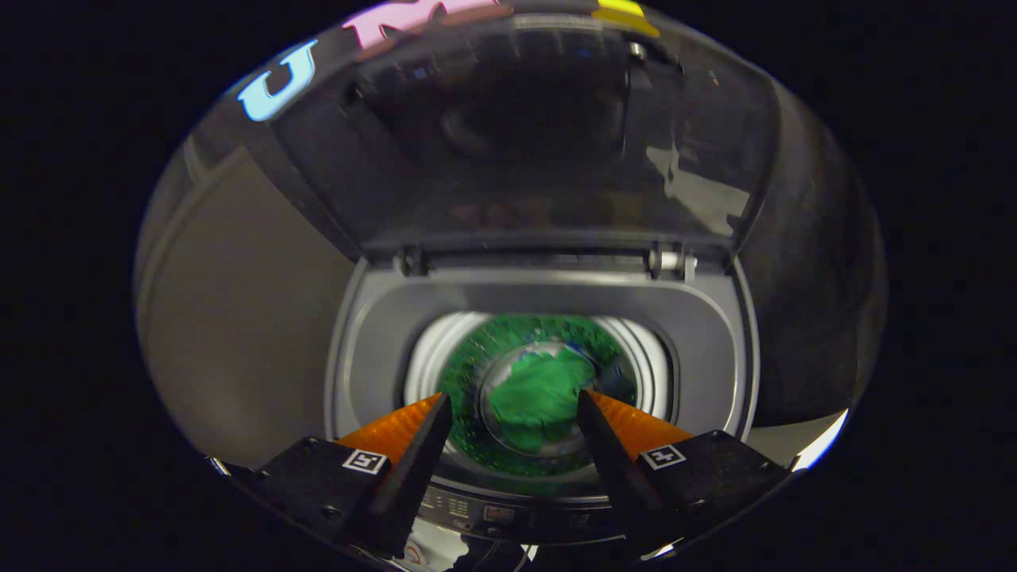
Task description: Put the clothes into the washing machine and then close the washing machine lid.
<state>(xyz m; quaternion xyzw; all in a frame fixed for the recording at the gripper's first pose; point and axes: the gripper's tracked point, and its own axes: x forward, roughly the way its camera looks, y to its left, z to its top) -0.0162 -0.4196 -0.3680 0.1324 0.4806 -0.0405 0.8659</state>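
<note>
Riding on the gripper (515, 405), the fisheye camera looks forward and down along its two parted, empty fingers into the open top of the washing machine (548, 314) from close above its front edge; the raised lid (524, 135) stands beyond, facing the lens.

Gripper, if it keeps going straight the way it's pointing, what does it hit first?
Probably the green cloth lying in the drum; the open gripper holds nothing, and depth is unclear.

Glossy dark see-through lid (524, 135) with reflections, smooth matt grey plastic washing machine (707, 334) rim, shiny metal drum (469, 357) wall, soft crumpled green cloth (536, 397), gripper (515, 413) fingers spread apart, empty, ridged-looking
</note>
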